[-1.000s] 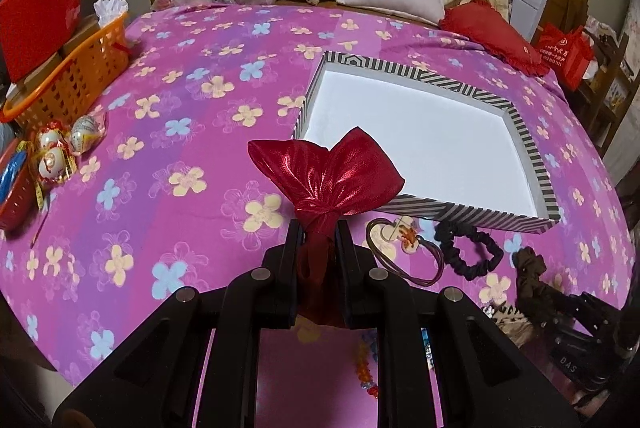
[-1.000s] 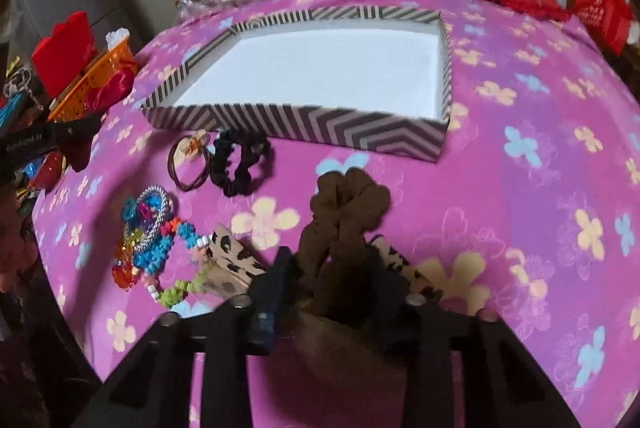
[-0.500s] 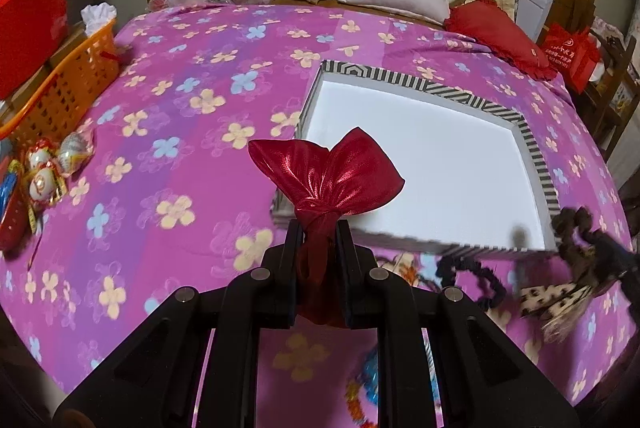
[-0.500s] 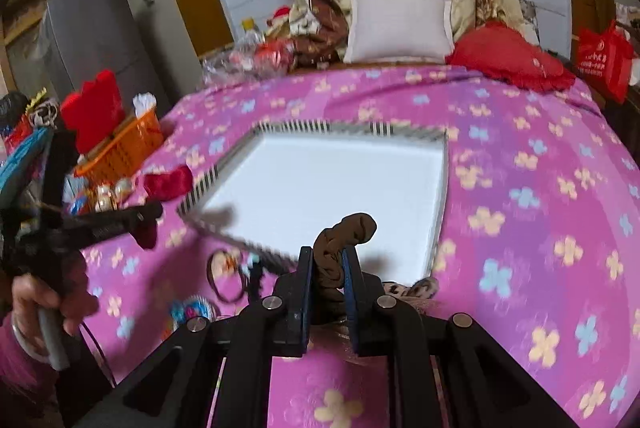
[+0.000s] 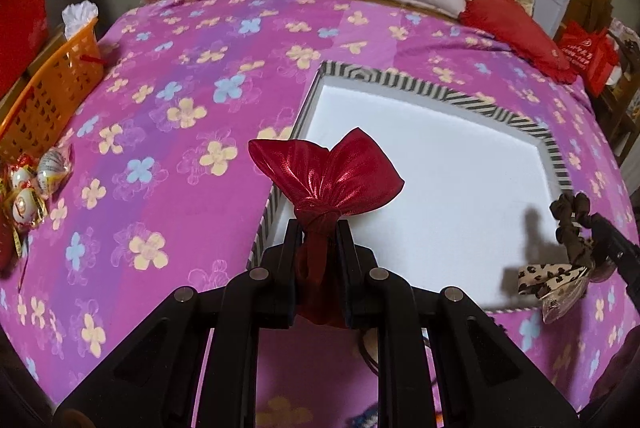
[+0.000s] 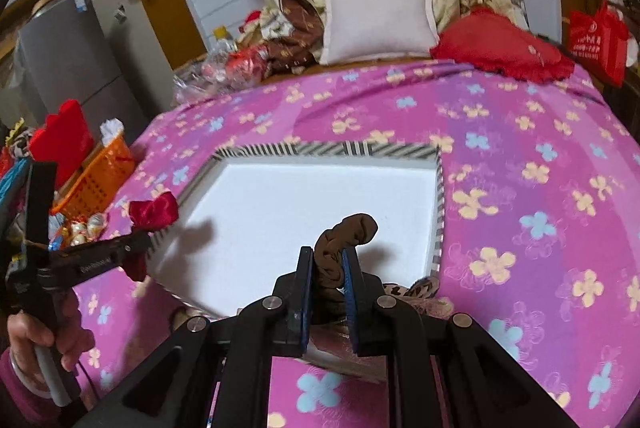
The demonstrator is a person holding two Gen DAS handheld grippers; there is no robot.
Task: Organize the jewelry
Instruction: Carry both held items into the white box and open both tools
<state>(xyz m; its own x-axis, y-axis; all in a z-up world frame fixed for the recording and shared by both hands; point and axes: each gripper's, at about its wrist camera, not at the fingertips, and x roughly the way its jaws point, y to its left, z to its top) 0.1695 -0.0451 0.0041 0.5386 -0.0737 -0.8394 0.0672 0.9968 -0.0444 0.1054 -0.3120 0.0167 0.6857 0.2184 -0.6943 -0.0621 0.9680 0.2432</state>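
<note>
Both tools are now being held over the striped box (image 5: 416,84), where a second ago they were being kept low beside the jewelry lying on the bedspread; the brown scrunchie has been lifted clear of the cloth.

Only in the left wrist view is the right tool (image 5: 576,228) being seen from outside, at the right edge, with the brown scrunchie (image 5: 570,220) pinched in it and a leopard-print piece (image 5: 552,278) dangling below. Only in the right wrist view is the hand (image 6: 36,336) gripping the left tool's handle being shown, in a magenta sleeve, along with a grey fridge (image 6: 68,56) at the far left.

The left tool (image 5: 318,228) is being kept closed on the knotted neck of a shiny red pouch (image 5: 332,176), whose flared top is being spread like a bow above the box's near left corner. The right tool (image 6: 328,260) is being kept nearly shut on the brown scrunchie (image 6: 344,232), its ruched loop curling out past the blue-edged pads, over the white floor of the box near its front wall.

The box is being carried by a bed covered in a pink bedspread (image 6: 520,148) printed with yellow and blue flowers. An orange basket (image 5: 52,88) is being seen at the left, a white pillow (image 6: 376,20) and a red cushion (image 6: 500,44) at the far end.
</note>
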